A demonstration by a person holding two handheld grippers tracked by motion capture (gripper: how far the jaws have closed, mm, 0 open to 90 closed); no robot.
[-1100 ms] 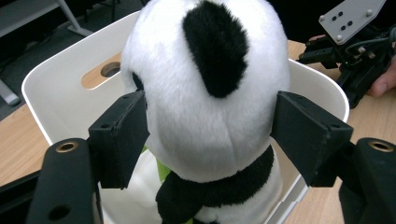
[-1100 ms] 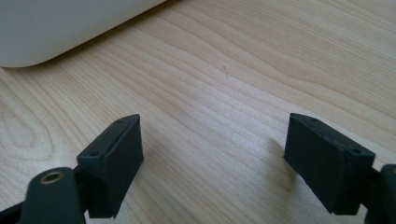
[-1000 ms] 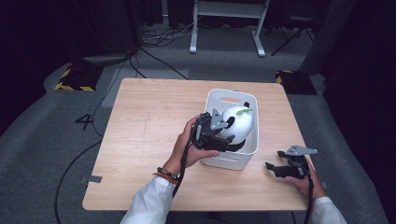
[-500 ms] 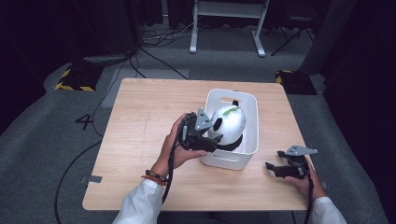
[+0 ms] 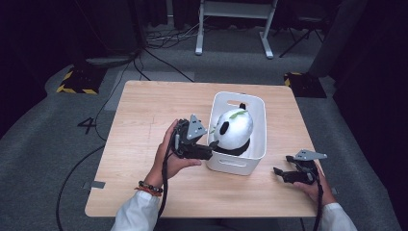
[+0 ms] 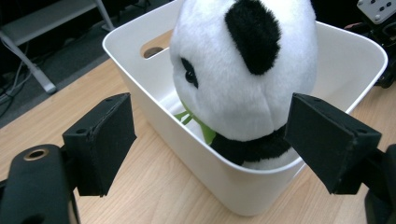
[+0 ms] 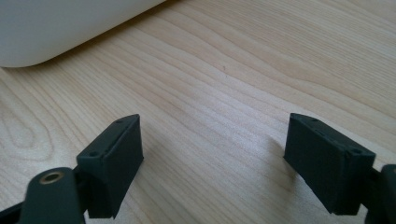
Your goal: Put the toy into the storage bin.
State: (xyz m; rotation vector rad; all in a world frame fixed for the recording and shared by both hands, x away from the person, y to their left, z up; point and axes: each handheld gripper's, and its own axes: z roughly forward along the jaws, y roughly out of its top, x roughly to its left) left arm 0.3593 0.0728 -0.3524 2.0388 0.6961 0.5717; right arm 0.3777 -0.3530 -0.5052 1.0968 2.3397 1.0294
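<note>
A black-and-white panda plush [image 5: 233, 129] with a green leaf at its mouth sits inside a white plastic bin [image 5: 240, 166] on the wooden table. My left gripper [image 5: 211, 147] is just off the bin's left wall, pointing at the panda. Its jaws have just been opening and now stand open. In the left gripper view the panda [image 6: 243, 70] sits beyond the two pads, which do not touch it, and the bin rim [image 6: 140, 56] runs across below it. My right gripper [image 5: 279, 172] rests open near the table's right front corner, with bare wood under it [image 7: 212, 154].
The bin has a handle slot [image 5: 239, 102] in its far wall. The wooden table [image 5: 144, 110] has bare room left of the bin. Beyond the table are cables [image 5: 159, 48] on grey carpet and a white stand [image 5: 231, 29].
My left gripper has drawn back leftward from over the bin to beside its left wall, and its jaws have spread off the panda, which stays in the bin. The right gripper has not moved.
</note>
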